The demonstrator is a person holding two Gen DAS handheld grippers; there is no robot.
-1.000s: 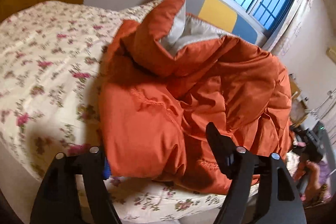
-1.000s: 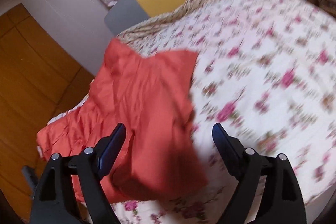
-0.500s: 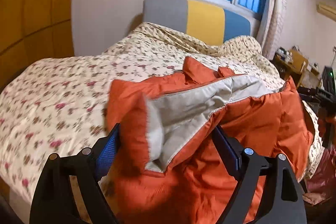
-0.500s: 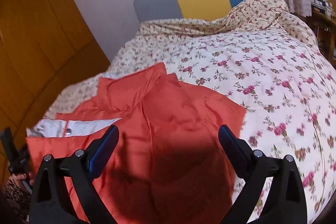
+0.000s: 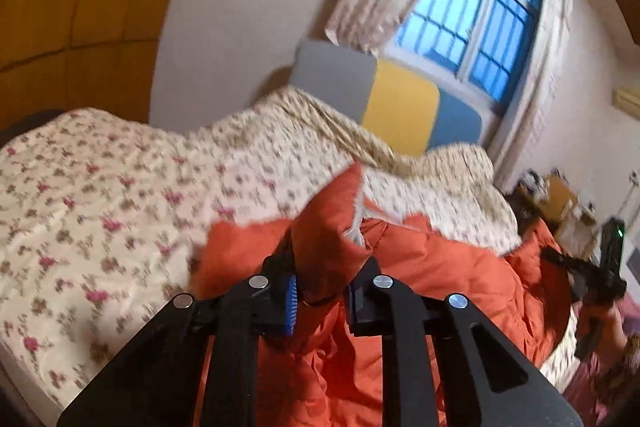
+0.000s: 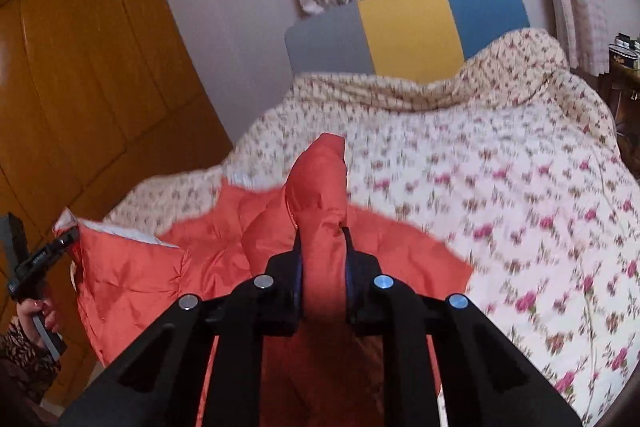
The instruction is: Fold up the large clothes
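Gripping a puffed fold of the orange jacket [image 5: 436, 267], left tool [image 5: 320, 297] clenched on the fabric after its jaws just closed, blue pad pressed against the cloth on the left side, pinched ridge standing up beyond the fingertips with a strip of grey lining showing at its right edge

Clamped likewise on another raised fold of the same jacket [image 6: 320, 255], right tool [image 6: 322, 267], jaws just drawn together with the cloth between them, a rounded hump of orange rising past the tips

Spread across the near part of the bed [image 6: 520, 187], over the floral quilt, bulk of the jacket sagging between the two grips, near edge draping toward the bed's near side

Seen at the far left of the right wrist view: the left tool [image 6: 40, 259] in a hand [image 6: 38, 311], grey lining beside it

Behind the bed, a grey, yellow and blue headboard [image 6: 404, 31], a barred window [image 5: 476, 27] with curtains, and a wooden wardrobe [image 6: 80, 87] on the left
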